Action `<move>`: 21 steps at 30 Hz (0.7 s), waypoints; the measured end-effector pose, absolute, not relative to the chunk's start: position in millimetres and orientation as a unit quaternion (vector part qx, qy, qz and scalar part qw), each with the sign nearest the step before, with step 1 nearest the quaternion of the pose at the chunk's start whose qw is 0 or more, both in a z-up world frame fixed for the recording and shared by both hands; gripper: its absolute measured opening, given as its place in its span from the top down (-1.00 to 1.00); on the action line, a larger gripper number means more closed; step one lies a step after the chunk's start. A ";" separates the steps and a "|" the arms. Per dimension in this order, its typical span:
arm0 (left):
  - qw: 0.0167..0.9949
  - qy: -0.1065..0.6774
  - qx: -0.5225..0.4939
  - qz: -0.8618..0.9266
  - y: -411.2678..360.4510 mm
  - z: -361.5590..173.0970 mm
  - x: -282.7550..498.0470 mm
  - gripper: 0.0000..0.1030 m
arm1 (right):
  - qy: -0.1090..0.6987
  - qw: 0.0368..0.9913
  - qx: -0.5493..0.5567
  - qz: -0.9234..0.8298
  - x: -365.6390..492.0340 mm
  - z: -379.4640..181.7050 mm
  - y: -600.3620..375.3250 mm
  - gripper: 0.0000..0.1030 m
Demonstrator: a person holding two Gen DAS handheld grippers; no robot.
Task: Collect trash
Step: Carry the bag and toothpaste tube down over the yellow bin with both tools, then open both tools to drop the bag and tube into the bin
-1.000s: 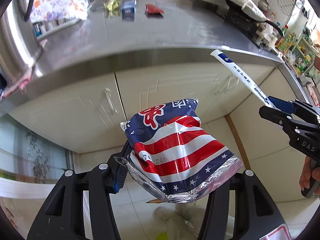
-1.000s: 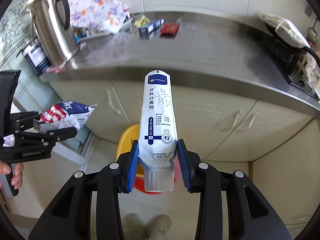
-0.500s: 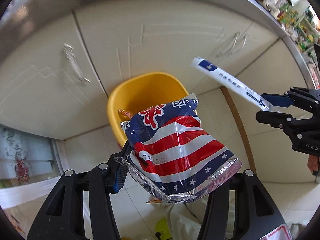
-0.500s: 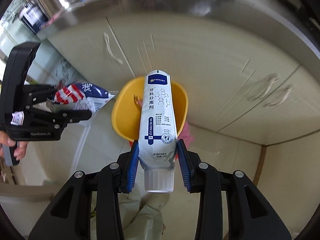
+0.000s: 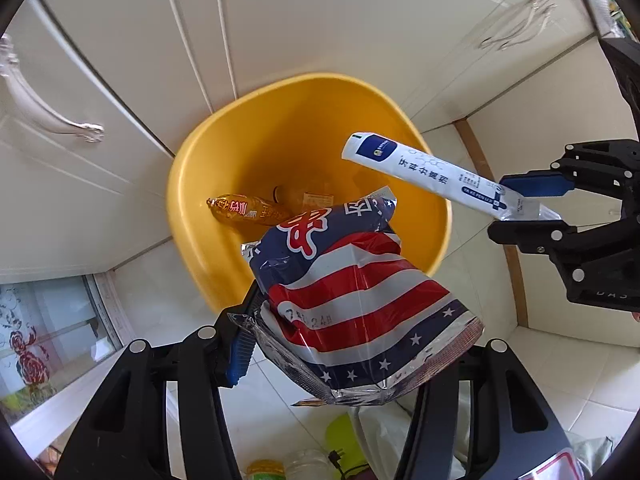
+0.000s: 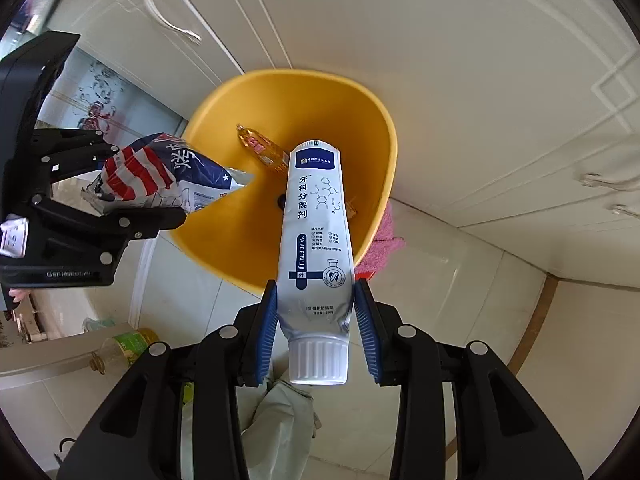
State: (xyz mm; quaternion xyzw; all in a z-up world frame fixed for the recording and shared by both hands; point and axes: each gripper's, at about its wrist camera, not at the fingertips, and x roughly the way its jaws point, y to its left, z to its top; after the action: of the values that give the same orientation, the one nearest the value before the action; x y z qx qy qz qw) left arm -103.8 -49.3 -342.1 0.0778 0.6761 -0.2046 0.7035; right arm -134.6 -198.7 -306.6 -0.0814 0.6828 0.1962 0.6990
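Observation:
My left gripper (image 5: pixel 352 344) is shut on a crumpled snack bag (image 5: pixel 352 288) with red and white stripes and white stars on blue. It hangs over the near rim of a yellow bin (image 5: pixel 192 168) on the floor. My right gripper (image 6: pixel 318 324) is shut on a white and blue tube (image 6: pixel 316 236), cap end toward the camera, its flat end over the bin (image 6: pixel 376 128). An orange sausage wrapper (image 5: pixel 248 210) and other small scraps lie at the bin's bottom. Each gripper shows in the other's view: the left gripper (image 6: pixel 108 204), the right gripper (image 5: pixel 532 204).
Cream cabinet doors with curved handles (image 5: pixel 52 116) stand right behind the bin. A pink cloth (image 6: pixel 380 248) lies beside the bin. An oil bottle (image 6: pixel 124 350) and a pale bag (image 6: pixel 280 420) sit on the tiled floor near me.
Both grippers dropped from counter height and tipped downward. The steel counter has left view, and the yellow bin now fills the middle of both views. Both grips are unchanged.

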 end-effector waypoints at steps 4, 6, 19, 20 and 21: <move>0.697 0.683 0.076 -0.204 -48.8 -357.3 -97.8 -0.03 | 0.691 0.690 -0.074 0.201 -125.8 -322.0 -198.5 0.24; 0.694 0.685 0.078 -0.205 -48.3 -362.8 -92.9 -0.03 | 0.692 0.688 -0.074 0.205 -120.8 -327.9 -198.5 0.24; 0.695 0.686 0.068 -0.205 -51.7 -364.3 -89.9 -0.30 | 0.685 0.696 -0.059 0.209 -105.3 -332.0 -198.3 -0.04; 0.696 0.685 0.070 -0.204 -52.5 -362.9 -90.2 -0.34 | 0.683 0.697 -0.059 0.207 -104.8 -330.9 -198.9 -0.04; 0.697 0.684 0.071 -0.204 -53.3 -361.4 -90.4 -0.34 | 0.682 0.699 -0.059 0.206 -104.5 -329.7 -199.6 -0.04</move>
State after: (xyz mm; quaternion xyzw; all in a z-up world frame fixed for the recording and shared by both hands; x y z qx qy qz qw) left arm -90.4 -53.3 -361.4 0.0707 0.6838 -0.2045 0.6969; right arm -104.5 -199.6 -329.7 -0.0590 0.6823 0.2059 0.6990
